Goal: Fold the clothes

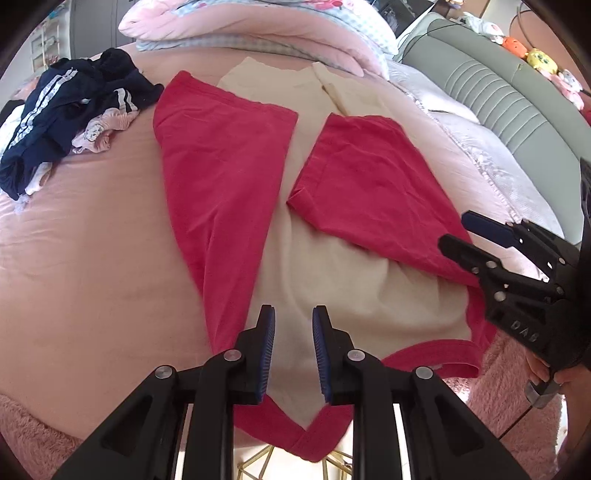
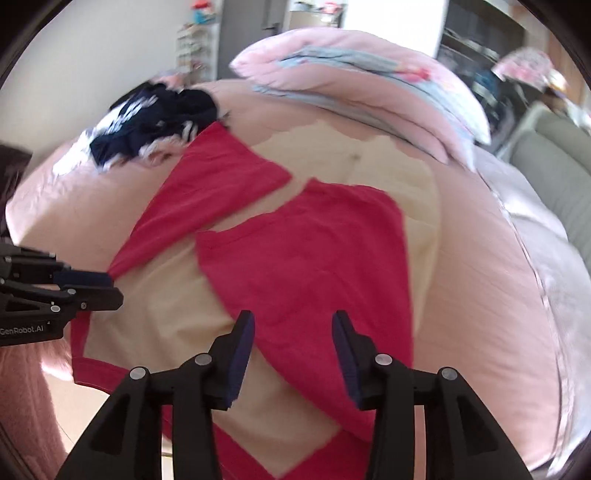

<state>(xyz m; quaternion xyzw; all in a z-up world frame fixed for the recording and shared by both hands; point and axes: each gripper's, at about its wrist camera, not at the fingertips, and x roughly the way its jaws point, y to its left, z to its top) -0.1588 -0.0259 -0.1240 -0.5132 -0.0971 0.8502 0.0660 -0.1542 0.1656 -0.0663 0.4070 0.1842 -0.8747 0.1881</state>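
The shirt (image 1: 325,295) is lying spread across the middle of the bed (image 1: 92,258), both sleeves folded in over its body. A heap of clothes (image 1: 70,110) is sitting at the upper left of the frame, on the bed and just beside the left sleeve. A folded quilt (image 1: 258,33) is resting behind the shirt's far edge, top centre. The headboard (image 1: 517,110) is running down the upper right.

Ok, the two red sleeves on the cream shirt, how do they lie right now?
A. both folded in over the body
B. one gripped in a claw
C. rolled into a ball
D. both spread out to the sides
A: the left red sleeve and right red sleeve both lie flat across the cream shirt, with no claw on them.
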